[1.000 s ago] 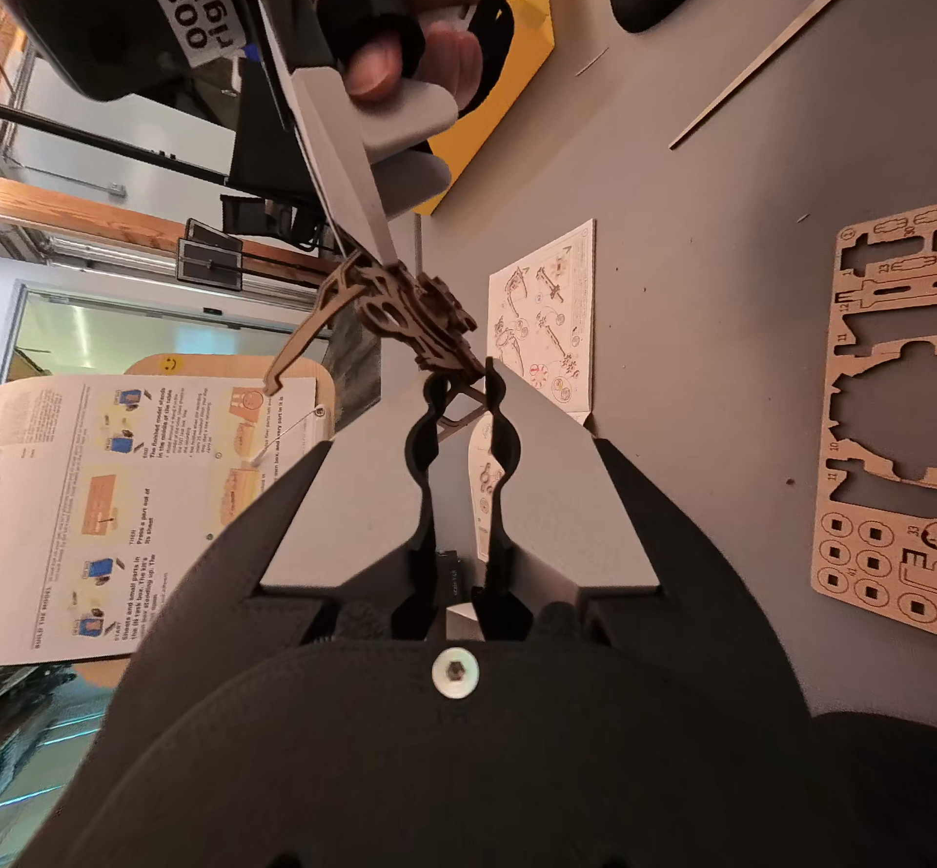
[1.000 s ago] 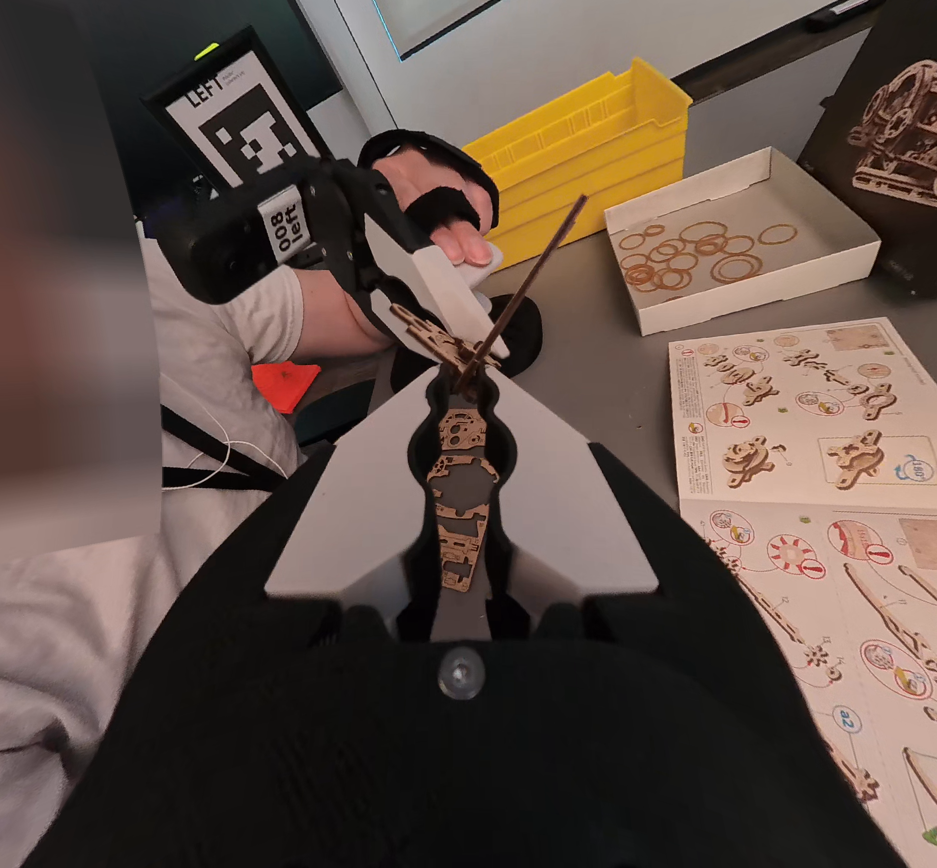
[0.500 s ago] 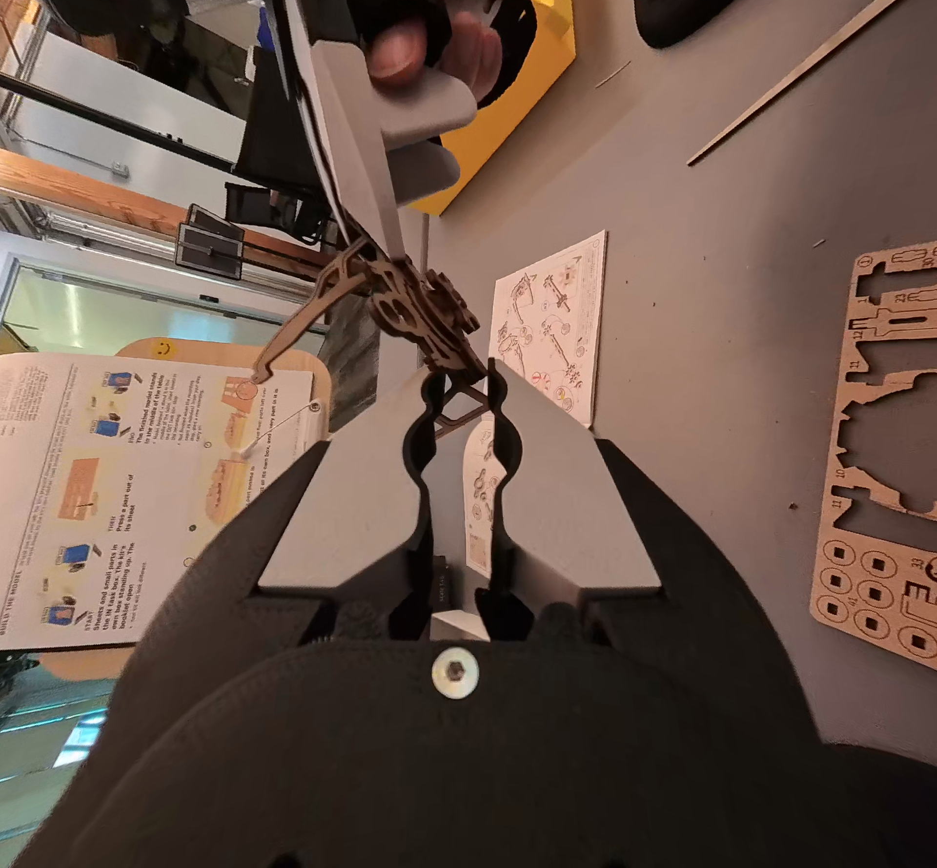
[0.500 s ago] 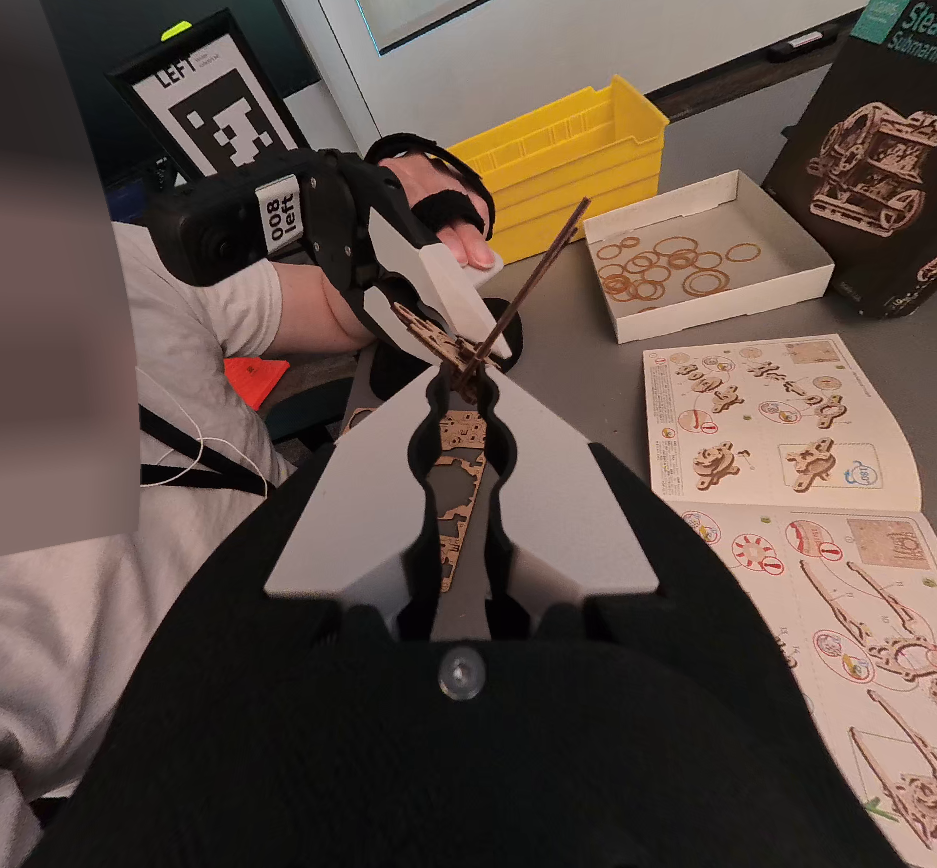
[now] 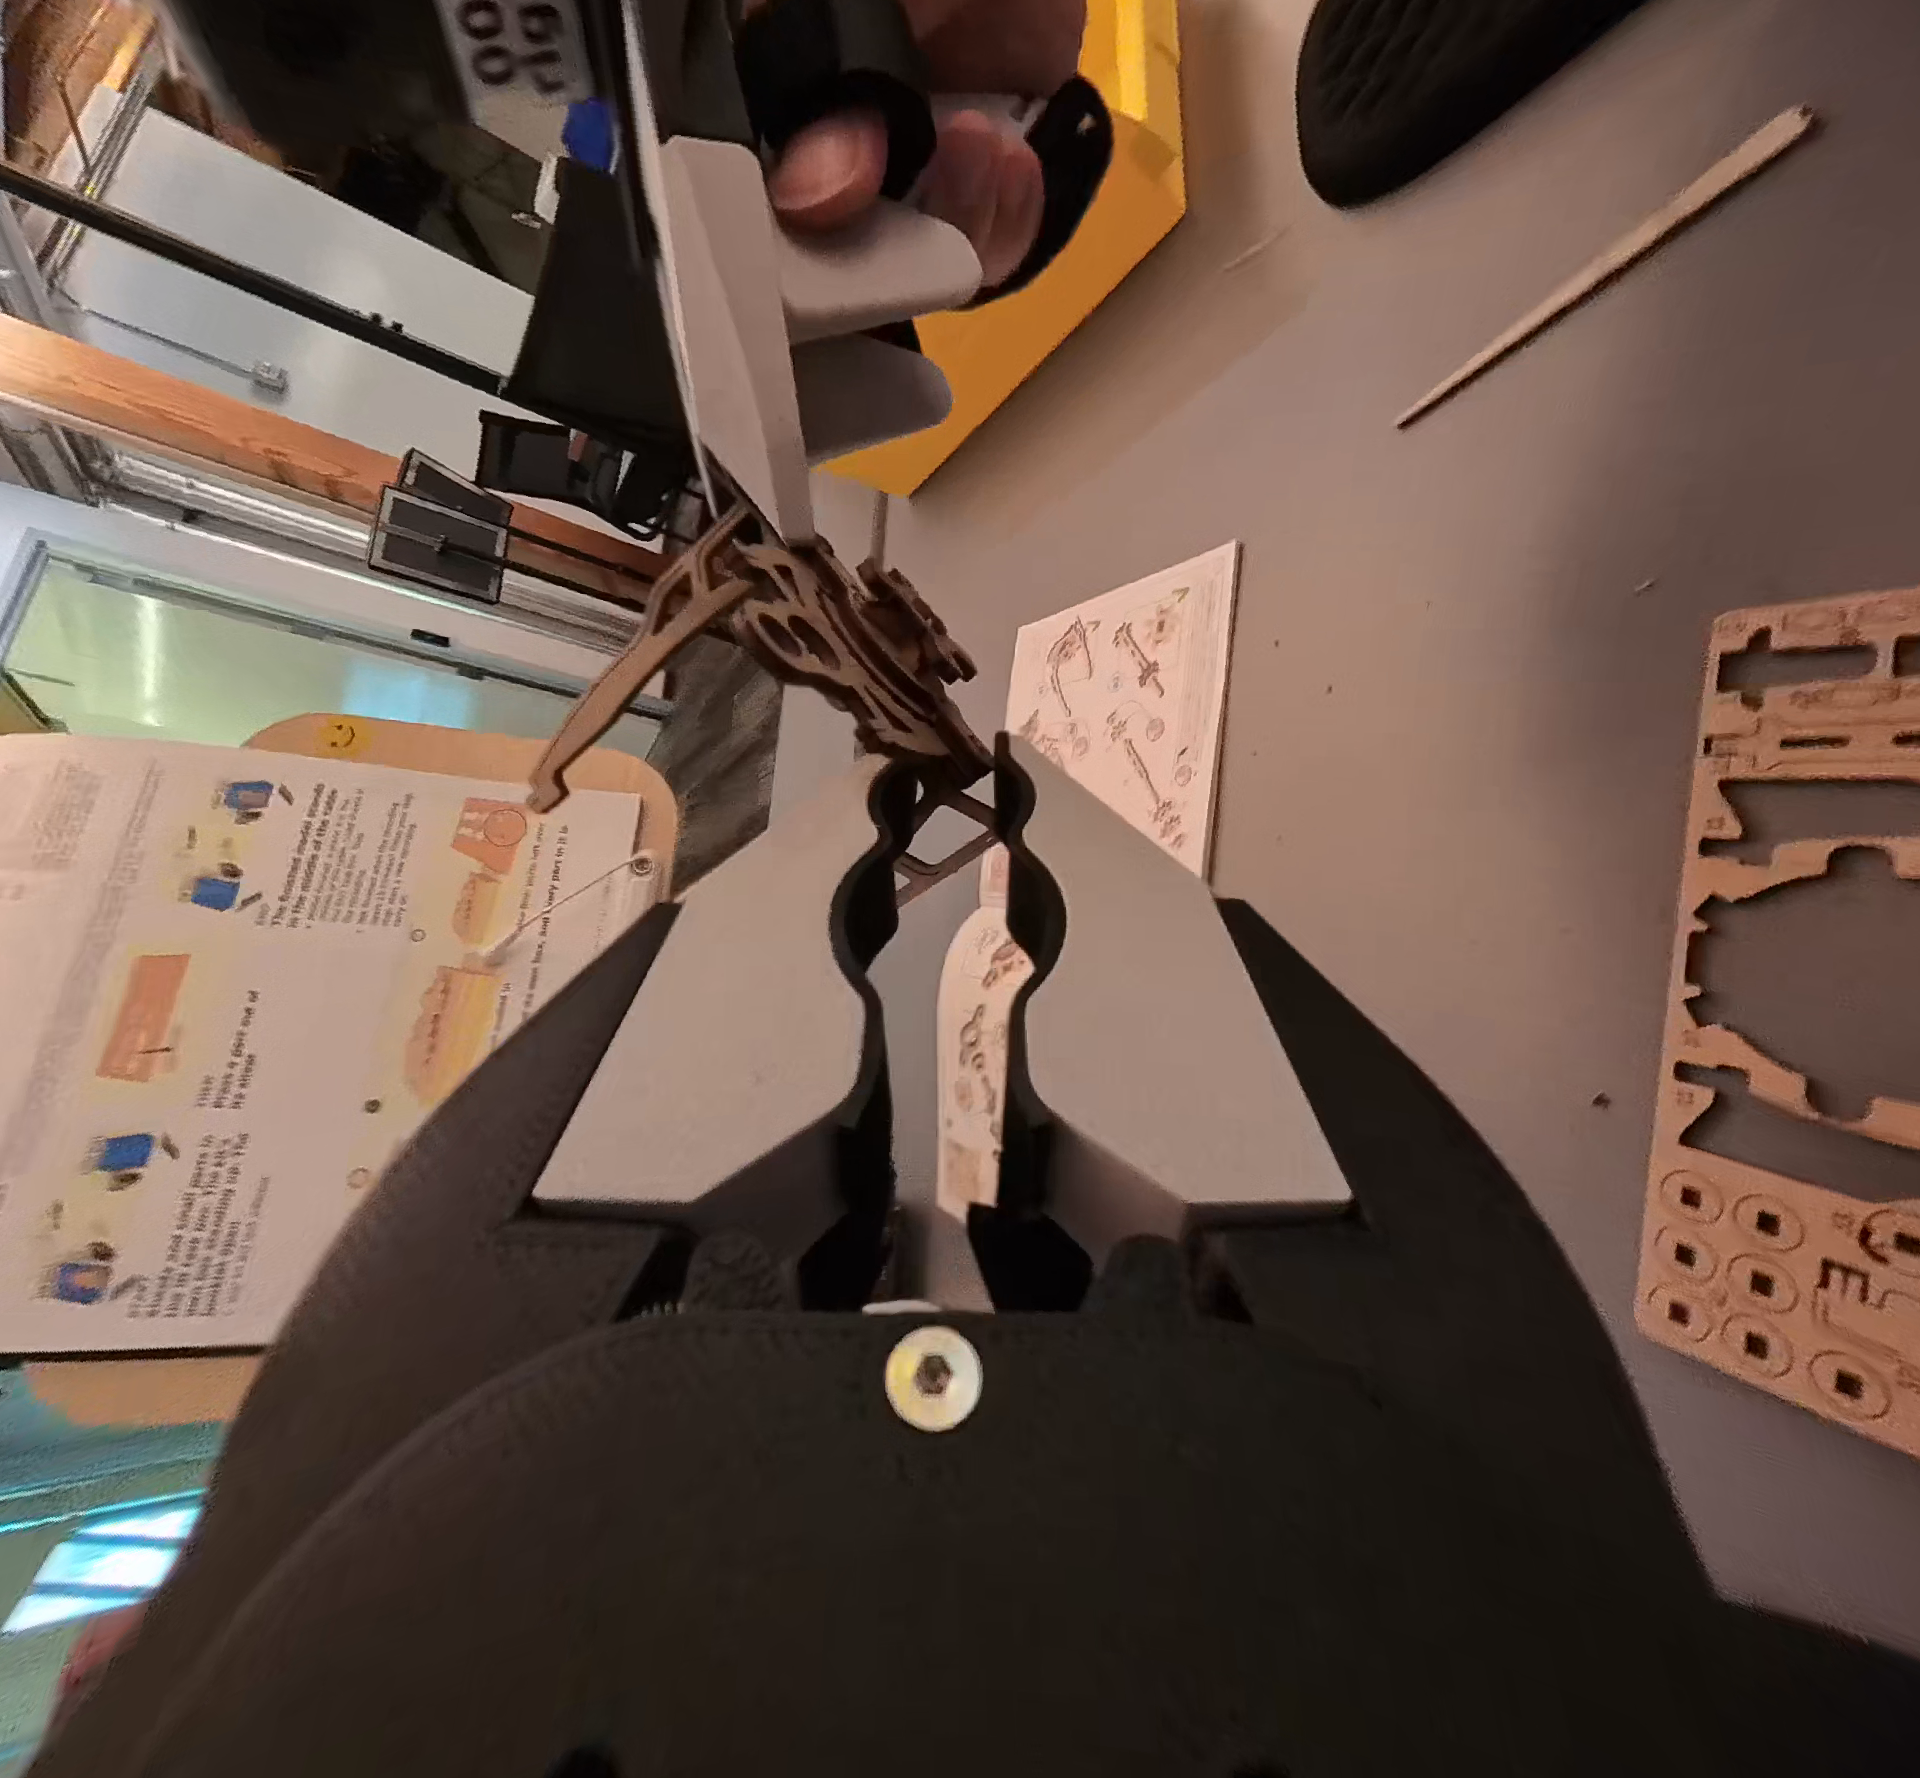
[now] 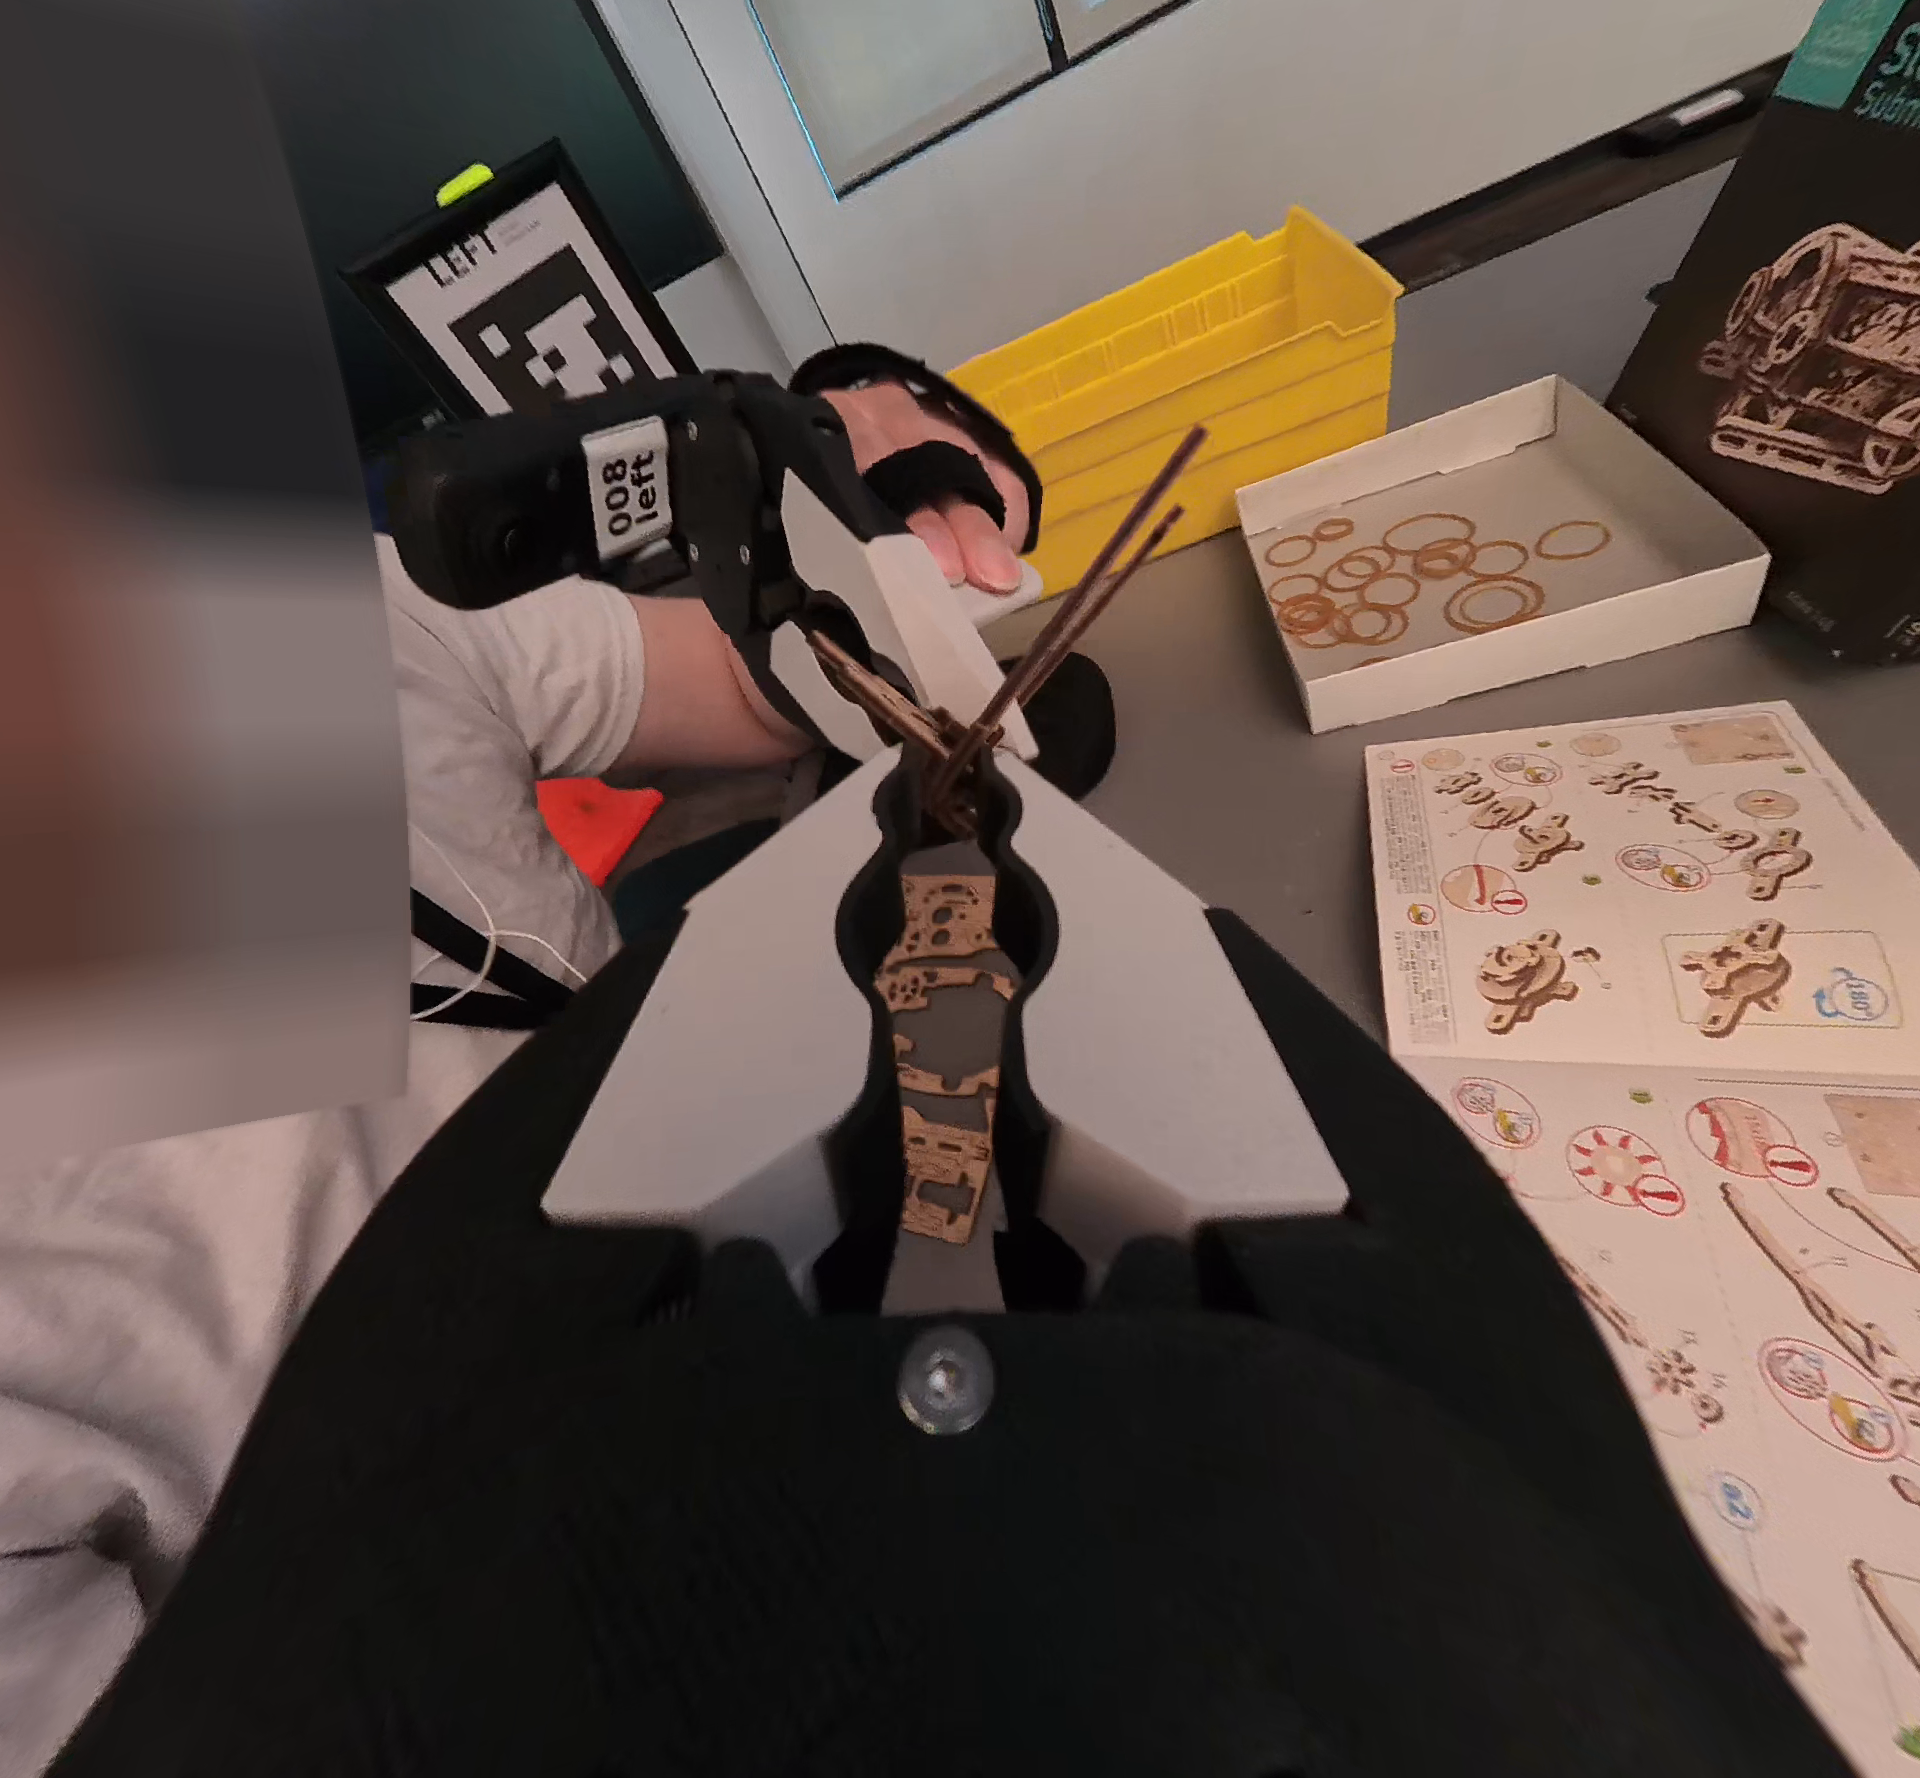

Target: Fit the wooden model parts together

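A dark wooden model assembly (image 5: 821, 637) with gears and a long thin arm hangs in the air between both grippers. My left gripper (image 5: 940, 778) is shut on its near end, on a thin frame piece. My right gripper (image 5: 753, 523) comes in from above and is shut on the far end. In the right wrist view my right gripper (image 6: 940, 778) clamps the model (image 6: 883, 700), and two thin arms (image 6: 1091, 585) stick up to the right. The left gripper (image 6: 925, 720) reaches in from the left and meets it there.
A punched-out plywood sheet (image 5: 1787, 1001) lies on the grey table. Also there: an instruction booklet (image 6: 1662, 897), a white box (image 6: 1507, 679) of rubber bands, a yellow bin (image 6: 1195, 378), the dark kit box (image 6: 1818, 326), a thin wooden strip (image 5: 1600, 263) and a black pad (image 5: 1455, 14). The grippers' ends are close to 4 centimeters from one another.
Both grippers keep their hold on the model. The pair has shifted a little, the right gripper looms larger in the left wrist view, and the model's thin arms now show as two.
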The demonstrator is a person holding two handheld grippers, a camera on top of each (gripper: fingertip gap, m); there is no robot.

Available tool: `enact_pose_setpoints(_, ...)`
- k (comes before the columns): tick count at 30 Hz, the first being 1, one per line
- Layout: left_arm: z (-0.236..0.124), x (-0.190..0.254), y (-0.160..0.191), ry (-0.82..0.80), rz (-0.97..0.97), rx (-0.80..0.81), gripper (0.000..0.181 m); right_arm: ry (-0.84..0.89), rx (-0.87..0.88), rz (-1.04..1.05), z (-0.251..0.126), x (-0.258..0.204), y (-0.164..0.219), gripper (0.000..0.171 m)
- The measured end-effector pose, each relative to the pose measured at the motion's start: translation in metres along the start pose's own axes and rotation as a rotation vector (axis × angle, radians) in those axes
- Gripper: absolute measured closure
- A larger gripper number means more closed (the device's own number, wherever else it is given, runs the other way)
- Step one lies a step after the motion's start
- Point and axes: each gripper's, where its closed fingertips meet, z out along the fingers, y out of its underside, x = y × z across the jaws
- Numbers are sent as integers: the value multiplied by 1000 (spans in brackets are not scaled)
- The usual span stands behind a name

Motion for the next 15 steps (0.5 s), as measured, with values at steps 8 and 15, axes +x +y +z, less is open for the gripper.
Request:
enact_pose_setpoints(8,-4,-7,-4,32,-197,46,166,30,10,-71,0,-4,-5,164)
enact_pose_setpoints(15,-2,-9,-7,-28,-100,22,170,14,39,-42,-3,-4,-9,164)
